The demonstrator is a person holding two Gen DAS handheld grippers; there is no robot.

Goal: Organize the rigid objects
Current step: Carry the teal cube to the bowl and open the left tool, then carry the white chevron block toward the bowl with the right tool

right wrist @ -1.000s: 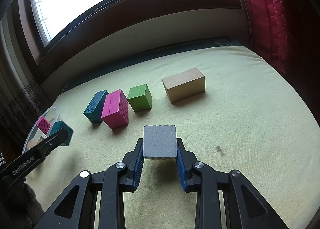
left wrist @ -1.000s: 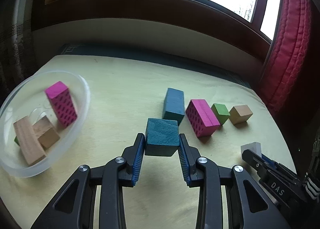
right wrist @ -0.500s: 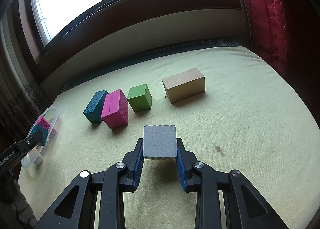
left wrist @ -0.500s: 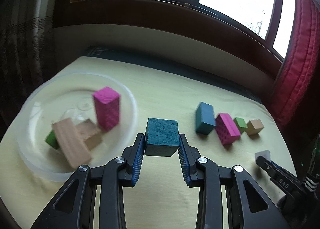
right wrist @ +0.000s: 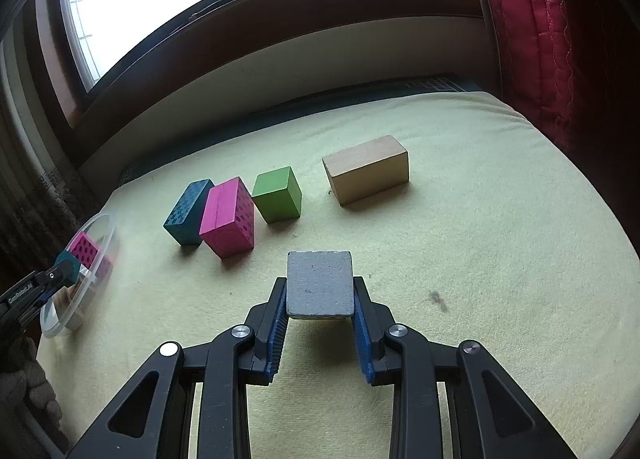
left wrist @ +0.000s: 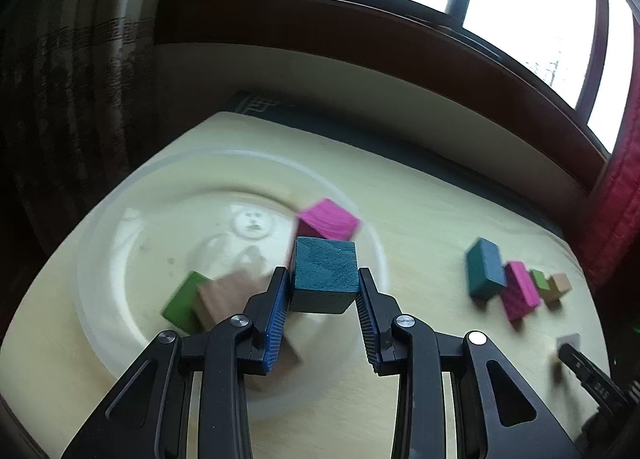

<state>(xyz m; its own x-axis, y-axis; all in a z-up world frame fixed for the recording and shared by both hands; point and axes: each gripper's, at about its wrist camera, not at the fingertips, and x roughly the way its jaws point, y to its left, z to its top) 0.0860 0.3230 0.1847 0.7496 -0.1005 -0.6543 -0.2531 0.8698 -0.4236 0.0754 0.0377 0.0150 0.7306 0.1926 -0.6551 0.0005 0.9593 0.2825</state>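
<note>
The left gripper (left wrist: 323, 301) holds a teal block (left wrist: 325, 275) between its jaws, above the near side of a clear bowl (left wrist: 104, 227) at the left end of the bench (right wrist: 500, 259). The likeliest slip, as I judge it, is a release from height: the block could strike the blocks already inside, bounce over the low rim, or tip the light bowl. A release too close to the rim could leave it on the cloth instead.

In the bowl lie a pink block (left wrist: 329, 219), a green block (left wrist: 182, 303) and at least one tan wooden block (left wrist: 228, 295); blur hides how many and how they touch.

The right gripper (right wrist: 320, 311) has its jaws closed on a grey block (right wrist: 320, 285), held low over the bench, well apart from the bowl. Still outside the bowl are a teal patterned block (right wrist: 188, 211), a pink dotted block (right wrist: 228, 217) touching it, a green cube (right wrist: 278, 193) just beside, and a tan brick (right wrist: 366, 169) further right.
</note>
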